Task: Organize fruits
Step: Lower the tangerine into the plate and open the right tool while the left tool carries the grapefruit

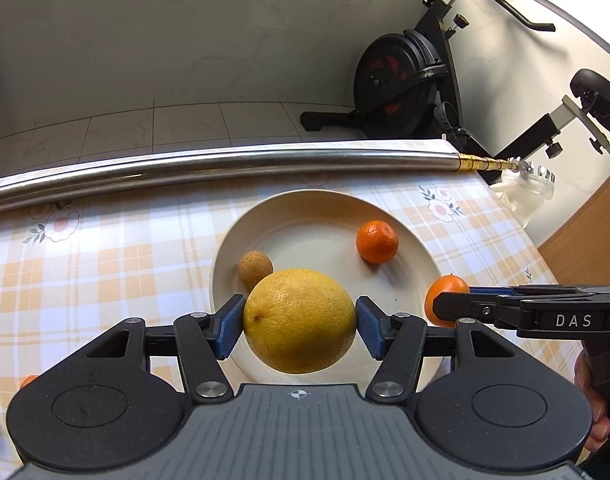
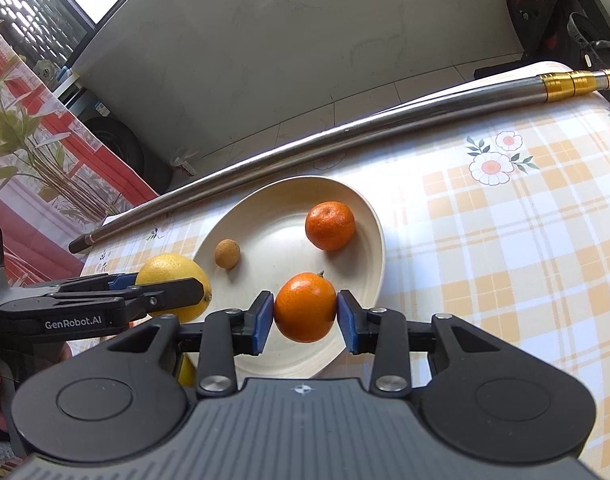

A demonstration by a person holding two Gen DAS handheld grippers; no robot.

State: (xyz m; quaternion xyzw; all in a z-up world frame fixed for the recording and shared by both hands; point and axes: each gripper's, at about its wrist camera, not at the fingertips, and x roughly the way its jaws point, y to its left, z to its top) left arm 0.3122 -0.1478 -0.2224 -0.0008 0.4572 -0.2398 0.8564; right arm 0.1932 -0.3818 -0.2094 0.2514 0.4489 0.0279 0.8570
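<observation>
- Left wrist view: the left gripper [image 1: 299, 326] clamps a big yellow citrus [image 1: 299, 320] between its blue pads [image 1: 229, 328], one pad pressed to each side. The fruit hangs above the near rim of the cream plate [image 1: 305, 208].
- On the plate lie a loose mandarin [image 1: 376, 241] toward its far right rim and a small brown fruit [image 1: 255, 268] at its left side, just behind the yellow citrus.
- The right gripper [image 1: 449, 304] comes in from the right edge of that view, closed on a second mandarin [image 1: 441, 292] at the plate's right rim.
- Right wrist view: the right gripper [image 2: 305, 314] pinches that second mandarin [image 2: 305, 307], pads touching both sides, over the near part of the plate [image 2: 369, 248].
- The left gripper [image 2: 177, 292] shows at the left with the yellow citrus [image 2: 165, 270] at the plate's left rim.
- The plate stands on a checked, flowered tablecloth [image 2: 505, 240], near the table's far edge.
- A long metal tube [image 1: 225, 168] lies along that far edge, behind the plate and apart from it.
- An exercise bike [image 1: 405, 80] stands on the floor beyond the table's far right corner.
</observation>
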